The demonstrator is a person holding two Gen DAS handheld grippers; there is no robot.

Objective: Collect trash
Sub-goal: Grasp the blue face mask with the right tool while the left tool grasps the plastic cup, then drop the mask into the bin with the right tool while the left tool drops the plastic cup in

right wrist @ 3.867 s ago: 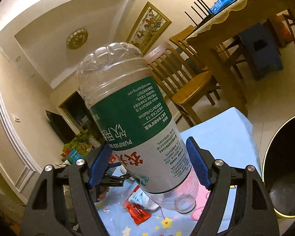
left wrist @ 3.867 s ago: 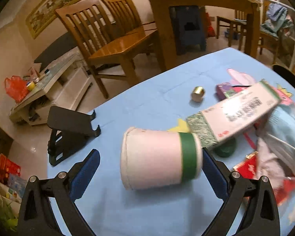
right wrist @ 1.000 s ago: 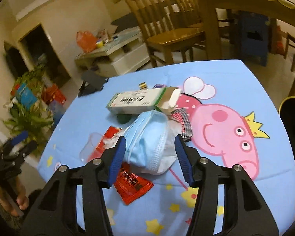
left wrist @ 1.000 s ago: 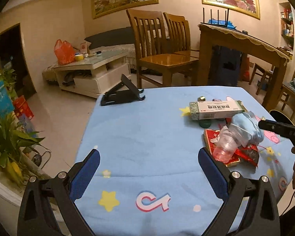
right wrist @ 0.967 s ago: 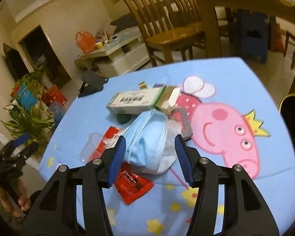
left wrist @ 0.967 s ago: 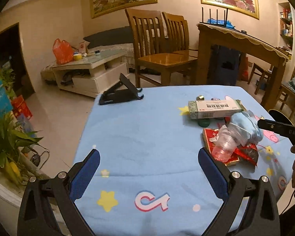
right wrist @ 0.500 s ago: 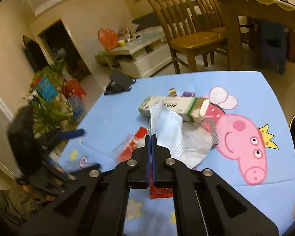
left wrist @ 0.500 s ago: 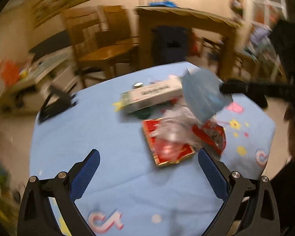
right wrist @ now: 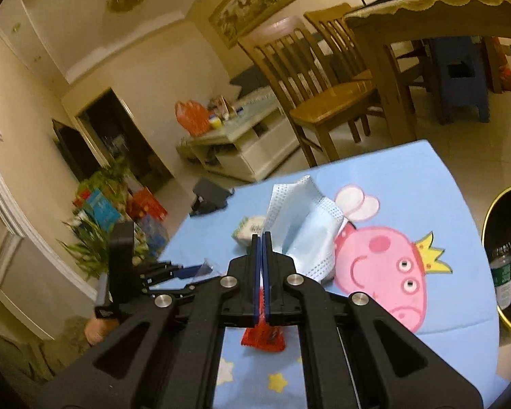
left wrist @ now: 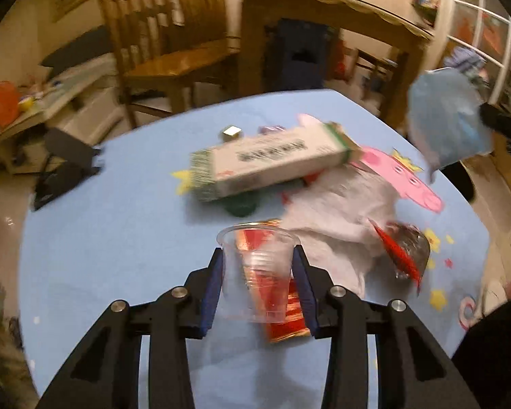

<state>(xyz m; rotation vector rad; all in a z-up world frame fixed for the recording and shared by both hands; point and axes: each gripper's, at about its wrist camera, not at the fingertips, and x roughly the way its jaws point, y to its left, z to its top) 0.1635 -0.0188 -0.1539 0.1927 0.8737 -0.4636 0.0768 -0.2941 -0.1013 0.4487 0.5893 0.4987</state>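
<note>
My left gripper (left wrist: 258, 272) is shut on a clear plastic cup (left wrist: 259, 272), held over the blue table (left wrist: 119, 225). My right gripper (right wrist: 261, 248) is shut on a light blue face mask (right wrist: 306, 228) and holds it above the table; the mask also hangs at the right of the left wrist view (left wrist: 446, 119). A white and green carton (left wrist: 272, 163), a red and gold packet (left wrist: 286, 313), crumpled white paper (left wrist: 340, 211) and a red wrapper (left wrist: 395, 248) lie on the table. A black bin (right wrist: 507, 259) with a plastic bottle (right wrist: 502, 272) inside stands by the table's right edge.
A black phone stand (left wrist: 64, 167) sits at the table's far left. A small gold cap (left wrist: 231, 132) and a dark green lid (left wrist: 242, 204) lie near the carton. Wooden chairs (left wrist: 167, 51) and a wooden dining table (left wrist: 323, 20) stand behind.
My left gripper went from wide open to shut on the clear cup. My right gripper lifted the mask higher and swung it right, toward the bin side.
</note>
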